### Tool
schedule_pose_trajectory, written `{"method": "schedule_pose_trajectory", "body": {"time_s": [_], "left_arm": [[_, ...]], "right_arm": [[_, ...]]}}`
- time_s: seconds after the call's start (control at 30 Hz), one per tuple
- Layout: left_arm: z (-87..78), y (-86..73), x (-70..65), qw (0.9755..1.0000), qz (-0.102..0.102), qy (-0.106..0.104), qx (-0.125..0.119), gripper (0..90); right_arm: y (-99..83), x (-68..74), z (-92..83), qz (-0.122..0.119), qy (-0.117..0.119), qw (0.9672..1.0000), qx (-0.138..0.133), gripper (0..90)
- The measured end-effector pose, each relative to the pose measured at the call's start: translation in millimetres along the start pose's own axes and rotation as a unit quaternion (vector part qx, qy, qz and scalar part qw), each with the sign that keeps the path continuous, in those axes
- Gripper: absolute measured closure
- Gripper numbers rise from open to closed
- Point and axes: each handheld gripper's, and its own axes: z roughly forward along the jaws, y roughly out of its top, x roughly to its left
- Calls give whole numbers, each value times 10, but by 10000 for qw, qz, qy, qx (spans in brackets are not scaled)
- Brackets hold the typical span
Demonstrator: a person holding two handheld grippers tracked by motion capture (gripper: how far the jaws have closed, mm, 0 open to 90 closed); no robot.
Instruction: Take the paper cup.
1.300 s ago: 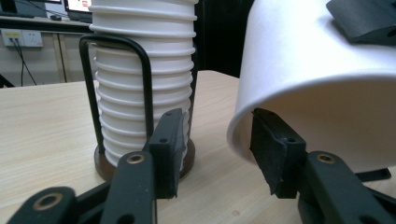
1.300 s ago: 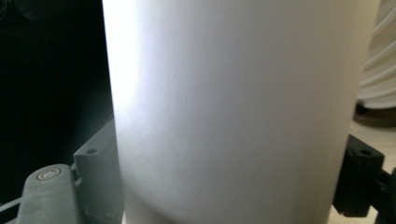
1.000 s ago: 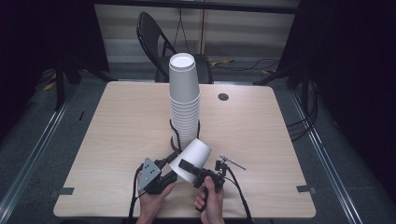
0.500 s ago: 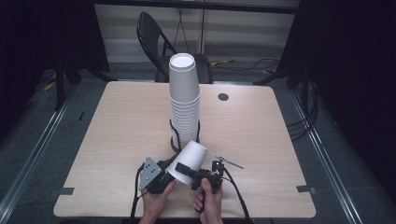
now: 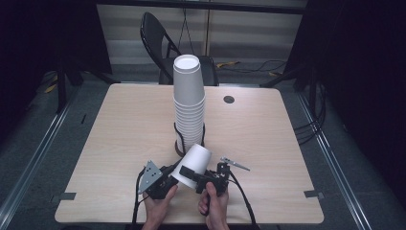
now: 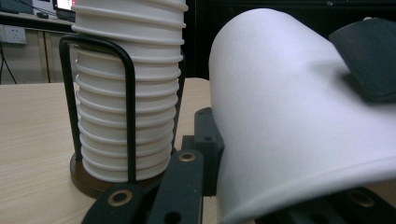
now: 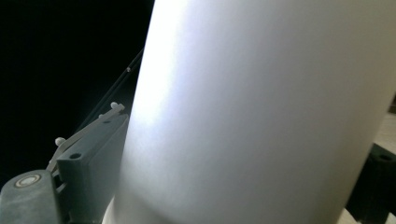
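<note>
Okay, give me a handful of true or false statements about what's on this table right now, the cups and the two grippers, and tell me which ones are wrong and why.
1. A tall stack of white cups stands in a black wire holder. True.
2. The loose cup stands upright on the table. False: it lies tilted between the two grippers, off the stack.
3. The right gripper holds the loose cup's side wall. True.
4. The left gripper stands wide open, away from the cup. False: its jaws have just been closing and are shut at the cup's rim end.
5. A folding chair stands beyond the table's far edge. True.
</note>
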Motion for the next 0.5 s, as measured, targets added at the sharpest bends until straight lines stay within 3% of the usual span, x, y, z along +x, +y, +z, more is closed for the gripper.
{"method": "schedule_pose_trajectory", "body": {"time_s": [0.27, 0.5], "left_arm": [[-29, -14, 23, 9998, -164, -6, -98, 859], [-72, -6, 27, 9999, -96, -52, -78, 862]], "right_arm": [[36, 7, 36, -114, -8, 9999, 74, 85], [115, 40, 32, -123, -108, 9998, -121, 99]]}}
